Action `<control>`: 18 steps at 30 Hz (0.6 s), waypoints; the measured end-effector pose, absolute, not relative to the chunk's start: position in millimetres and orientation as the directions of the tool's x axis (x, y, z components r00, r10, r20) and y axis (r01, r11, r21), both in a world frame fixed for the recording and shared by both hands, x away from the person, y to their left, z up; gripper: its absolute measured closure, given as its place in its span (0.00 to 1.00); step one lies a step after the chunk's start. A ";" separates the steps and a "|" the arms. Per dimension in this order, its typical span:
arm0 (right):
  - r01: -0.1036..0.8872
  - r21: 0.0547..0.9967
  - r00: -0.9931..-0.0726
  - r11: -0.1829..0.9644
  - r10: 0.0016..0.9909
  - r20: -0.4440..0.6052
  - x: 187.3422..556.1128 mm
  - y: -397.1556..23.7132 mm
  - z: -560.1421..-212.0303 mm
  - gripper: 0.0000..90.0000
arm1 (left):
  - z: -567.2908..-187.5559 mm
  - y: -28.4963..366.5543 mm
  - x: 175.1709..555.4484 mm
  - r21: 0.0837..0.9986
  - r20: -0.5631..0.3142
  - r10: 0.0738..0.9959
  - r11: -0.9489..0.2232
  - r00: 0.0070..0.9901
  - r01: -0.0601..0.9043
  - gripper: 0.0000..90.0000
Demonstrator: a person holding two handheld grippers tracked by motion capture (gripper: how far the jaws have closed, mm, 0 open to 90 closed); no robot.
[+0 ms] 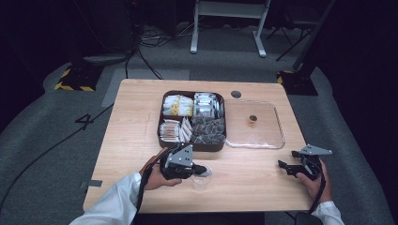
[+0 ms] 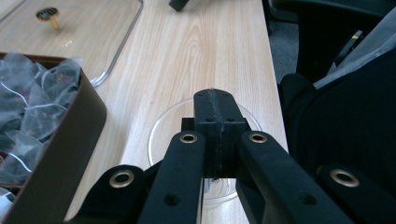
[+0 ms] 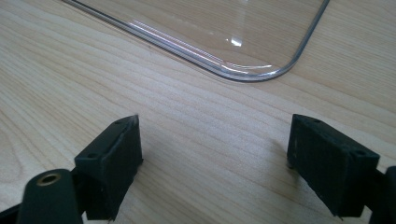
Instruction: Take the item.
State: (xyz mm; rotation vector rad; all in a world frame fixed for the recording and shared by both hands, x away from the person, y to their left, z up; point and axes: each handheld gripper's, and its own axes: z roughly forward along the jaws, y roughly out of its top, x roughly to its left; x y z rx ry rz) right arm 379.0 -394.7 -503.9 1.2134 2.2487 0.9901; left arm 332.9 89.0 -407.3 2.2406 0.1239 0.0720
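Observation:
A clear plastic cup (image 1: 201,182) stands on the wooden table (image 1: 136,122) near the front edge. My left gripper (image 1: 202,169) is shut and hovers just over the cup's rim. In the left gripper view the jaws (image 2: 215,100) press together above the cup's round opening (image 2: 163,135), with nothing visible between them. At the front right, my right gripper (image 1: 286,159) is open and held low over bare wood. In the right gripper view its jaws (image 3: 215,140) stand wide apart, just short of the rounded corner of a clear lid (image 3: 224,28).
A dark brown box (image 1: 192,146) of tea bags and sachets sits mid-table, its wall (image 2: 60,154) close to my left gripper. The clear lid (image 1: 270,136) with a small knob (image 1: 253,120) lies flat to its right. A desk frame stands beyond the table.

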 end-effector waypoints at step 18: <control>0.556 0.743 -0.544 0.373 0.839 -0.015 378.9 -394.7 -503.9 0.20 | -414.1 85.4 334.0 0.779 0.006 0.144 -0.621 0.990 0.085 0.80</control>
